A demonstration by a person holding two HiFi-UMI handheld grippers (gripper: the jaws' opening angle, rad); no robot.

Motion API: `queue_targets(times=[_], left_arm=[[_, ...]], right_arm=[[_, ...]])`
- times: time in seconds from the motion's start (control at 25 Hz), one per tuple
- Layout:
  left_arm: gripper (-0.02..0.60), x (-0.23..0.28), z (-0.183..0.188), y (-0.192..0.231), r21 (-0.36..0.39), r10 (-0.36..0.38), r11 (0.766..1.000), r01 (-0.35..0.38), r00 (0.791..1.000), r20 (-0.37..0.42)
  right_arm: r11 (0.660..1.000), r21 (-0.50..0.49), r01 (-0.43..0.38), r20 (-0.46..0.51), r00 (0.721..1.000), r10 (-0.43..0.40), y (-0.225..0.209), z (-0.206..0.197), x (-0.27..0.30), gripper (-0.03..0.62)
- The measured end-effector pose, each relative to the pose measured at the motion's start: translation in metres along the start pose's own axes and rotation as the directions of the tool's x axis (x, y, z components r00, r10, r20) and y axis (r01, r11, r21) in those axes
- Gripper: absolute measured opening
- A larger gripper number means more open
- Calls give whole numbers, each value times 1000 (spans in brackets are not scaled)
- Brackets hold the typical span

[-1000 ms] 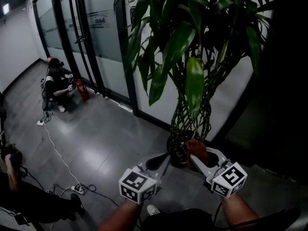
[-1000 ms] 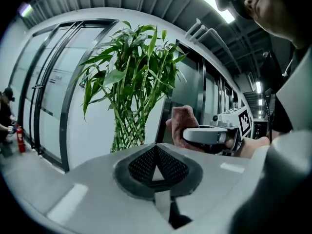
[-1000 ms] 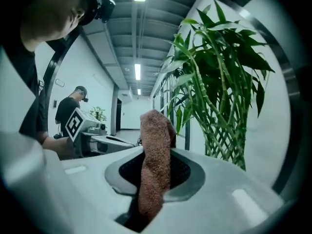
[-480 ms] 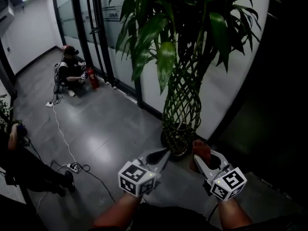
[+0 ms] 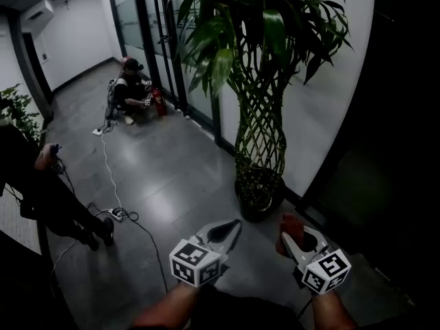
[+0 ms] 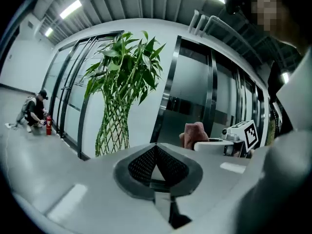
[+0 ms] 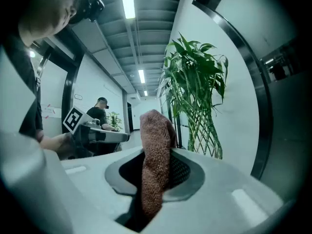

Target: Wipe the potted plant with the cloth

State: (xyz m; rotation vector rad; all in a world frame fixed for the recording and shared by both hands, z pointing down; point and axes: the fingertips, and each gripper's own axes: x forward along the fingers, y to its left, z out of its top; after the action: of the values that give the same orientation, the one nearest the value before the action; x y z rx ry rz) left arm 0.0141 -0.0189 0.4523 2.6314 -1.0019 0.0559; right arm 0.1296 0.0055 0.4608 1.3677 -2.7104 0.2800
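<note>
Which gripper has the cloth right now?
The right gripper: its jaws pinch the reddish-brown cloth. The left gripper is shut with nothing between its jaws.

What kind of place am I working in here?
Most likely an office building's corridor or lobby: a row of dark-framed glass doors, a polished grey floor, a fire extinguisher by the doors, and a tall potted plant against the white wall.
</note>
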Motion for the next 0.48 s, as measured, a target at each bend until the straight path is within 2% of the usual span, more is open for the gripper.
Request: queue_targets(times=[0.28, 0.48], left_arm=[[18, -26, -6, -34, 5, 57, 998, -57, 998, 3], [18, -32, -3, -47, 34, 53, 998, -54, 999, 11]], right_arm=[[1000, -1, -4, -6, 1000, 4, 12, -9, -42, 64], [1000, 2, 10, -7, 1000, -10, 21, -14, -49, 64]])
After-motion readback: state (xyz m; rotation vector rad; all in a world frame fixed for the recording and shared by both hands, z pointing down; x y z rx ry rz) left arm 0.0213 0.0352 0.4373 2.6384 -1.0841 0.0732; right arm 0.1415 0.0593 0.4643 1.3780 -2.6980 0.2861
